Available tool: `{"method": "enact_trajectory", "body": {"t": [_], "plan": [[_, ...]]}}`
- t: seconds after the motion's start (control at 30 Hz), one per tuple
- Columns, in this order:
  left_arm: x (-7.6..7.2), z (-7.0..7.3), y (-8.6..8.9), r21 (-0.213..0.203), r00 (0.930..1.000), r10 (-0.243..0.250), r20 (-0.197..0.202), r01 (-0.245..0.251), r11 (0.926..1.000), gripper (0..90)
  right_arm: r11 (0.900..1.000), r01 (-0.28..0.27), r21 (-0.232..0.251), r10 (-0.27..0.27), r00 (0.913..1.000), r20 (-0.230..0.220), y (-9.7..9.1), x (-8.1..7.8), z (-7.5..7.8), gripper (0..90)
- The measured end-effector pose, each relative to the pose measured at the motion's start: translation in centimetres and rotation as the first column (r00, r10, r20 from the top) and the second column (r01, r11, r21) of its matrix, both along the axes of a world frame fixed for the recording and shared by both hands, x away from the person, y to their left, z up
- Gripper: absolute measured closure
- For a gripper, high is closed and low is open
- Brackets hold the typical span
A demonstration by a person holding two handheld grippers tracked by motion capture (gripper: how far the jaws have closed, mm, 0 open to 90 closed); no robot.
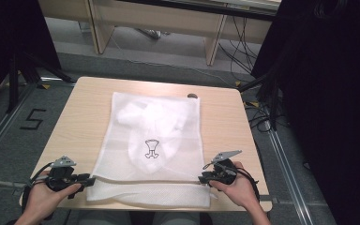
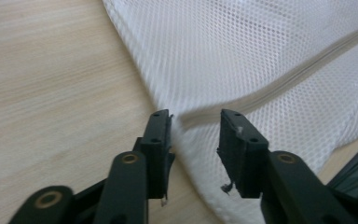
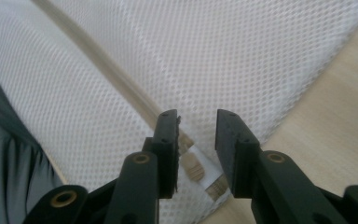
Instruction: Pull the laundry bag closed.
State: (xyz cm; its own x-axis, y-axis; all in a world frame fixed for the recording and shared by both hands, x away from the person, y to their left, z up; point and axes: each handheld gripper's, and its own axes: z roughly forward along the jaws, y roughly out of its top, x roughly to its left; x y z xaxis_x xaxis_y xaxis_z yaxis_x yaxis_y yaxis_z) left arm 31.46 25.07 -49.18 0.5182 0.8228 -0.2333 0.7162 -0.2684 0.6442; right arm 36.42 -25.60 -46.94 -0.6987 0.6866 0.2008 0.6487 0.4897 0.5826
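A white mesh laundry bag [image 1: 122, 140] lies flat on the wooden table [image 1: 82, 112], with a white garment [image 1: 161, 119] and a small black logo [image 1: 152, 149] showing through it. Its zipper [image 1: 145, 180] runs across the near end. My left gripper [image 1: 88, 180] is at the bag's near left corner; in the left gripper view it [image 2: 195, 122] is open, jaws either side of the zipper [image 2: 279, 86] end. My right gripper [image 1: 201, 179] is at the near right corner, open [image 3: 197, 121] over the other zipper [image 3: 102, 60] end, where a small tab [image 3: 196, 168] lies between the jaws.
A small dark object [image 1: 192, 95] sits at the table's far edge. Bare wood [image 1: 225, 126] flanks the bag on both sides. Behind the table are desks [image 1: 168, 23], cables and black curtains [image 1: 337, 93]. The person's grey clothing [image 3: 9, 163] is just below the near edge.
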Motion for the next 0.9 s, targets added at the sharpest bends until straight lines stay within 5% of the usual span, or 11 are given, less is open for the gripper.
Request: {"method": "enact_trajectory", "body": {"t": [0.1, 0.13, 0.17, 0.23, 0.3, 0.4, 0.57, 0.63, 0.67, 0.7, 0.9], "plan": [[0.1, 0.0, 0.1, -0.012, 0.9994, 0.029, 0.022, -0.028, 0.9995, 53.1, 0.9979, 0.054, 0.037, -0.055, 0.9976, 0.042, -0.1, 0.0, 0.0, 67.8], [0.1, 0.0, 0.3, -0.004, 0.9994, 0.027, 0.021, -0.027, 0.9996, 50.8, 0.9979, 0.064, 0.011, -0.064, 0.9974, 0.032, -0.4, 0.0, 0.4, 67.2], [0.1, 0.0, 0.4, -0.003, 0.9987, 0.041, 0.032, -0.041, 0.9991, 48.7, 0.9936, 0.101, 0.051, -0.104, 0.9925, 0.064, -0.2, 0.0, 0.2, 66.7], [0.2, 0.0, 0.6, 0.009, 0.9981, 0.053, 0.031, -0.053, 0.9986, 44.3, 0.9926, 0.116, 0.035, -0.118, 0.9912, 0.059, -0.4, 0.0, 0.6, 65.5], [0.2, 0.0, 0.7, 0.005, 0.997, 0.072, 0.03, -0.072, 0.9974, 39.6, 0.9836, 0.164, 0.075, -0.17, 0.982, 0.082, -0.3, 0.0, 0.4, 64.4], [0.1, 0.1, 1.0, 0.004, 0.9945, 0.101, 0.025, -0.101, 0.9948, 36.5, 0.9838, 0.166, 0.068, -0.17, 0.9838, 0.057, -0.2, 0.1, 0.5, 63.2], [0.0, 0.1, 1.7, -0.009, 0.9897, 0.141, 0.026, -0.14, 0.99, 35.2, 0.9768, 0.192, 0.096, -0.201, 0.9745, 0.1, 0.2, 0.1, 0.0, 63.2], [0.0, 0.2, 1.9, -0.007, 0.9906, 0.132, 0.034, -0.132, 0.9912, 35.2, 0.9771, 0.198, 0.079, -0.203, 0.9769, 0.067, 0.0, 0.1, 0.4, 63.2], [0.0, 0.2, 2.0, -0.013, 0.99, 0.137, 0.034, -0.137, 0.9905, 35.2, 0.9777, 0.19, 0.09, -0.199, 0.975, 0.099, -0.1, 0.3, 0.1, 63.2], [-0.1, 0.2, 1.9, -0.026, 0.987, 0.157, 0.035, -0.156, 0.9874, 35.2, 0.9753, 0.197, 0.1, -0.203, 0.978, 0.051, -0.2, 0.3, 0.3, 63.3], [-0.2, 0.2, 1.9, -0.028, 0.9865, 0.158, 0.042, -0.157, 0.9872, 35.9, 0.9688, 0.208, 0.135, -0.216, 0.9753, 0.048, -0.4, 0.5, 0.3, 62.9]]}}
